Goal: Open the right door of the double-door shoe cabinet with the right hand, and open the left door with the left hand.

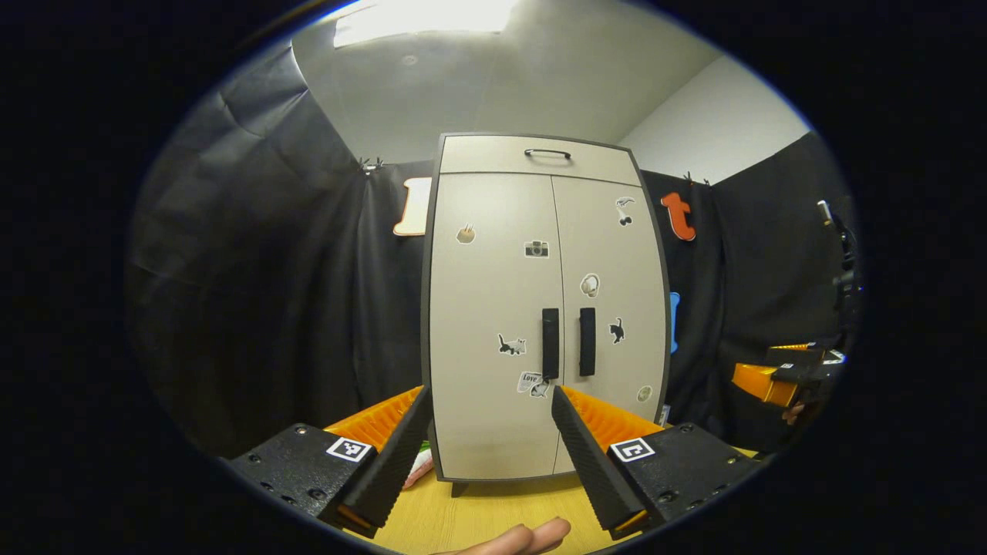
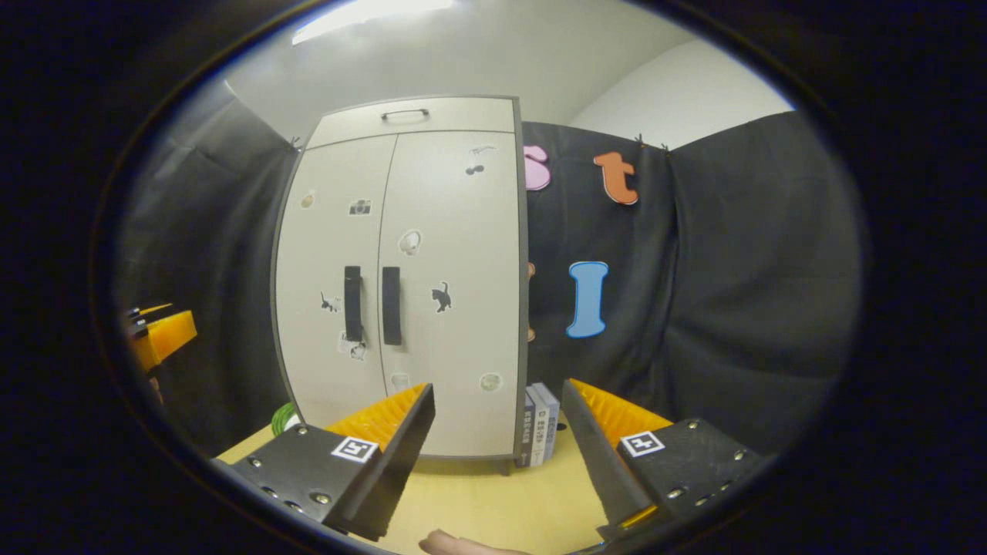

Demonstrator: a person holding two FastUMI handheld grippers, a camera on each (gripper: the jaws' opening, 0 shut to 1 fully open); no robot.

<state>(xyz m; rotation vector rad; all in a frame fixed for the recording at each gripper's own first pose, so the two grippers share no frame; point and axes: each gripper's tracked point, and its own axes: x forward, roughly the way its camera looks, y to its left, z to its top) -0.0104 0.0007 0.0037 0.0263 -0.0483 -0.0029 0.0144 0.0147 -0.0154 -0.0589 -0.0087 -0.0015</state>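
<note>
In the left gripper view, the left gripper is hovering with its fingers spread wide, gripping nothing, well short of the shoe cabinet standing ahead on the wooden table. Both doors are sitting closed, the left door handle and right door handle side by side. Something pink and green, perhaps a packet, is lying left of the cabinet.

In the right gripper view, the right gripper is likewise gaping wide and empty, near the cabinet's right edge. Books are standing just right of the cabinet.
</note>
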